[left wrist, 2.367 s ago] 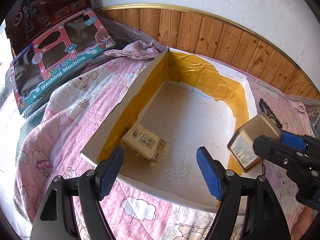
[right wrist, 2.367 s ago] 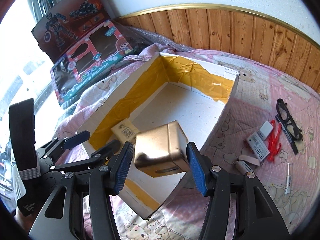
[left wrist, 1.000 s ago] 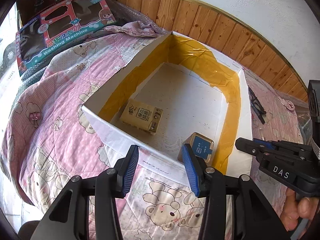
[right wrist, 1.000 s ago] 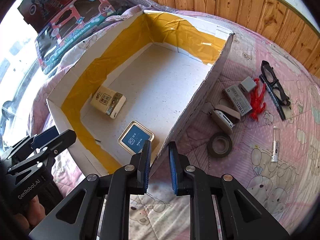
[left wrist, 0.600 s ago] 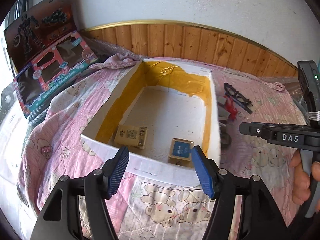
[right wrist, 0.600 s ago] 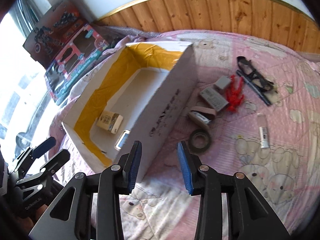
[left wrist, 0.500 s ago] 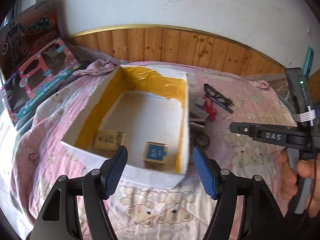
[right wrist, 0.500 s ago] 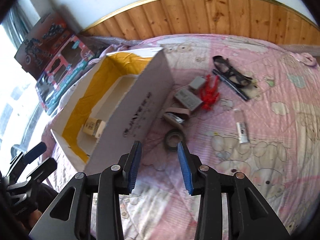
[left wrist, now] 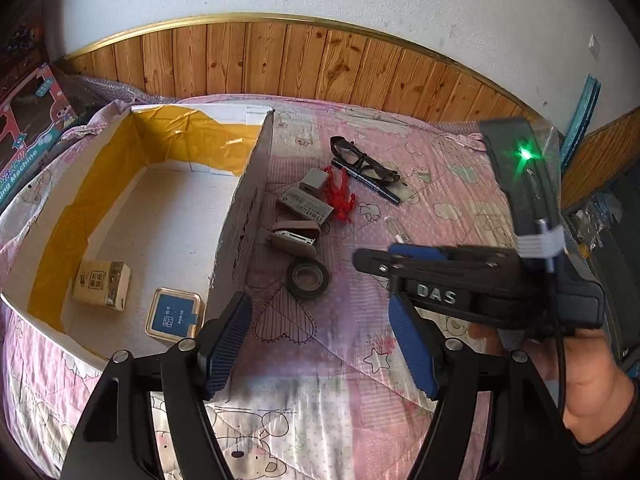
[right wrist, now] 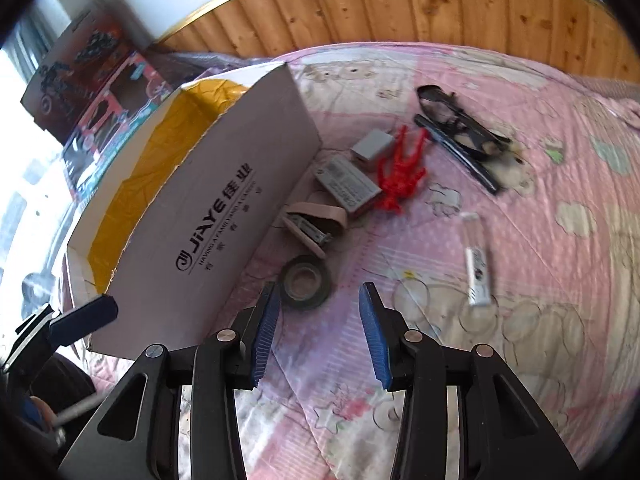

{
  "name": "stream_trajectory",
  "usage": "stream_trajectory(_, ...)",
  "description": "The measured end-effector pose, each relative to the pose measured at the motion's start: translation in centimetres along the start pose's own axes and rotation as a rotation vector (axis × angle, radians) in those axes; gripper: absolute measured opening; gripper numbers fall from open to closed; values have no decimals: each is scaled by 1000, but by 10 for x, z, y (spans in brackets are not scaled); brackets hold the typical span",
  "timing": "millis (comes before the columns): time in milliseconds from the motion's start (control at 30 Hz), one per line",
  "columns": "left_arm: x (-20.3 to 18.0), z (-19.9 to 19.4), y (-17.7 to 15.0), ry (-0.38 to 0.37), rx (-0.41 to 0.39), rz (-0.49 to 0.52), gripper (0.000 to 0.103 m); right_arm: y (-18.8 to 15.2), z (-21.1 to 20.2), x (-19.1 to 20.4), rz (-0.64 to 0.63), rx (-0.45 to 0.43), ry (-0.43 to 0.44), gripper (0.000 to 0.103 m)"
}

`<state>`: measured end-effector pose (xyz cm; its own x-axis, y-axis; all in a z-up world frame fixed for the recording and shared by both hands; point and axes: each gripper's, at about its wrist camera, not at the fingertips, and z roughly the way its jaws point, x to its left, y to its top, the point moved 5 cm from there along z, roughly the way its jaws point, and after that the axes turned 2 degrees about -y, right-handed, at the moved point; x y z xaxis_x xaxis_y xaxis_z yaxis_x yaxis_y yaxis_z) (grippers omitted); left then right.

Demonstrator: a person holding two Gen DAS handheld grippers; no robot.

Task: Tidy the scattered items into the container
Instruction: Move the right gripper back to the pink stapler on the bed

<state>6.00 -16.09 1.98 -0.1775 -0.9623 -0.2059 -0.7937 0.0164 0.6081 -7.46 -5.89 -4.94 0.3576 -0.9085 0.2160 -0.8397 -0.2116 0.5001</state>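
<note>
Beside the white box (right wrist: pixel 224 200) on the bed lie tape roll (right wrist: pixel 306 282), stapler (right wrist: pixel 314 222) and glasses (right wrist: pixel 452 114). Only the left wrist view shows the gold tin (left wrist: pixel 174 314) and carton (left wrist: pixel 102 282) inside it. Left gripper (left wrist: pixel 320 340) and right gripper (right wrist: pixel 318 334) hover with jaws apart, empty.

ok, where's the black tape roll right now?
The black tape roll lies flat on the pink quilt, outside the cardboard box by its printed wall. The open right gripper is just short of it, with the stapler beyond.
</note>
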Motion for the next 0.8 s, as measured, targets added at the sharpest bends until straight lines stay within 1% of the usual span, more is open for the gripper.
stream_trajectory(100,4,3,-10,-11,20,-9,72,15,24,16,-130,31,-1,46)
stream_trajectory(200,7,3,-14,-13,21,-20,72,24,47,24,-237,54,-23,46)
stream_trajectory(367,9,6,-14,-36,26,-55,72,27,90,21,-321,107,-86,48)
stream_trajectory(400,8,8,-14,-37,28,-57,72,24,97,19,-328,130,-92,39)
stream_trajectory(433,7,9,-14,-40,31,-57,72,22,99,16,-318,140,-84,35)
stream_trajectory(500,4,11,-14,-43,35,-60,72,19,93,10,-287,132,-58,14)
stream_trajectory(567,1,11,-12,-54,32,-59,72,14,81,3,-263,111,-49,10)
stream_trajectory(667,-2,11,-11,-62,27,-59,72,3,61,-8,-227,100,-21,10)
stream_trajectory(733,-3,10,-12,-65,26,-68,72,0,53,-14,-159,114,55,15)
stream_trajectory(767,-3,10,-12,-68,26,-74,72,2,51,-18,-97,119,101,23)
stream_trajectory(800,-3,9,-13,-73,26,-83,72,7,51,-23,-27,119,145,40)
